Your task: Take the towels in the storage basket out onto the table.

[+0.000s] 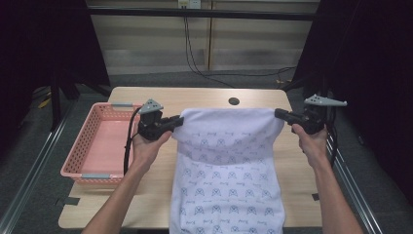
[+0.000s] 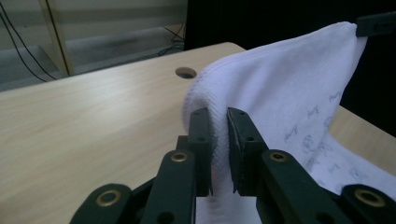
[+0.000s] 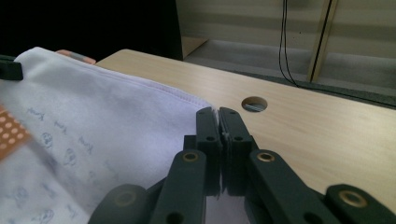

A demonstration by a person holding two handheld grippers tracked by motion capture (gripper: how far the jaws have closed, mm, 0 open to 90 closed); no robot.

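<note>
Counter: pale wood, with a round cable hole near its far edge; the same hole shows in both gripper views.
Towel: white cloth with a faint printed pattern, held up by its two far corners above the middle of the counter; the top edge is stretched between the grippers, and the rest slopes down toward the person and runs over the near edge.
Basket: pink perforated plastic, on the counter's left end, just beside the left hand and apart from the towel.
Left gripper: clamped on the towel's far left corner; in the left gripper view a thick fold of cloth is pinched between the jaws.
Right gripper: closed tight on the towel's far right corner; in the right gripper view a thin cloth edge shows between the jaws.
</note>
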